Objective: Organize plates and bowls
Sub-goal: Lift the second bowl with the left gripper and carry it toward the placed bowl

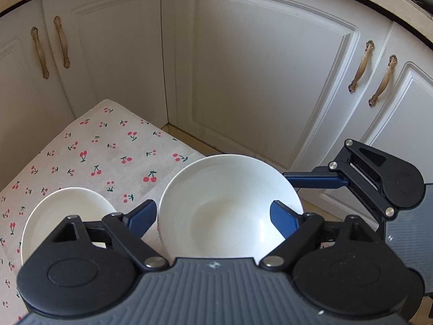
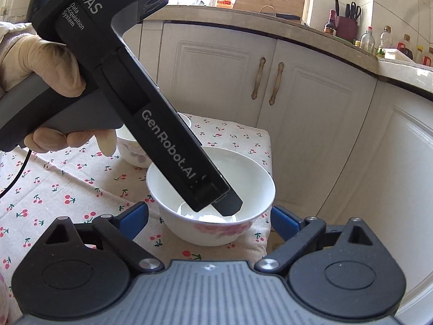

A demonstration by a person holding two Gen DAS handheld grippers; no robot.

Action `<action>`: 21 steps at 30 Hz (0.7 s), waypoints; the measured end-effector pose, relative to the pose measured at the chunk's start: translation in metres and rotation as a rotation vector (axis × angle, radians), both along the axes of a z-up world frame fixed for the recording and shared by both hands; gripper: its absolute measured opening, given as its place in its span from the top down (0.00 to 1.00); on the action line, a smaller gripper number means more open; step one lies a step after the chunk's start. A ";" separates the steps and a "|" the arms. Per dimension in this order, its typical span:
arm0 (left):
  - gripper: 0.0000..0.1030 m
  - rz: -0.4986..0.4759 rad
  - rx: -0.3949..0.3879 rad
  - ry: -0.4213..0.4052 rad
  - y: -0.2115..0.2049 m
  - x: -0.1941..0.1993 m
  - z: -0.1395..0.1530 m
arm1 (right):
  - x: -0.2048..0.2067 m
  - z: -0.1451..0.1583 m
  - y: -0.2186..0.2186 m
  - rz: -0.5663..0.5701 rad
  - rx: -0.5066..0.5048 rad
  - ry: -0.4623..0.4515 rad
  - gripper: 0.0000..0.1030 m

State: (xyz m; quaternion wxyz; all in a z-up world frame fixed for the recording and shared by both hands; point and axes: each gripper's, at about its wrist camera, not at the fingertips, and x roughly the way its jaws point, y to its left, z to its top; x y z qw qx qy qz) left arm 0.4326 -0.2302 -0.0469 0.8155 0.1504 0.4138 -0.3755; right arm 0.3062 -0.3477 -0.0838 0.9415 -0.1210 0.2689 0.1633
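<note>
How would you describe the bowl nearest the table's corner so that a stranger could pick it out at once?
Start at the cherry-print tablecloth in front of the white cabinets. Near its corner stands the nearest bowl, white with pink flowers outside. Unlike the second flowered bowl behind it, the left gripper dips into it.

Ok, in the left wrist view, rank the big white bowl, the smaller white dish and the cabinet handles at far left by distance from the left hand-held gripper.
1. Big white bowl, between the left hand-held gripper fingers.
2. Smaller white dish, lower left.
3. Cabinet handles, upper left.
</note>
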 end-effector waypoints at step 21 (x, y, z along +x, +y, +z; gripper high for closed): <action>0.17 -0.011 -0.006 0.027 -0.004 0.007 -0.005 | 0.010 -0.001 -0.003 -0.008 0.033 0.034 0.11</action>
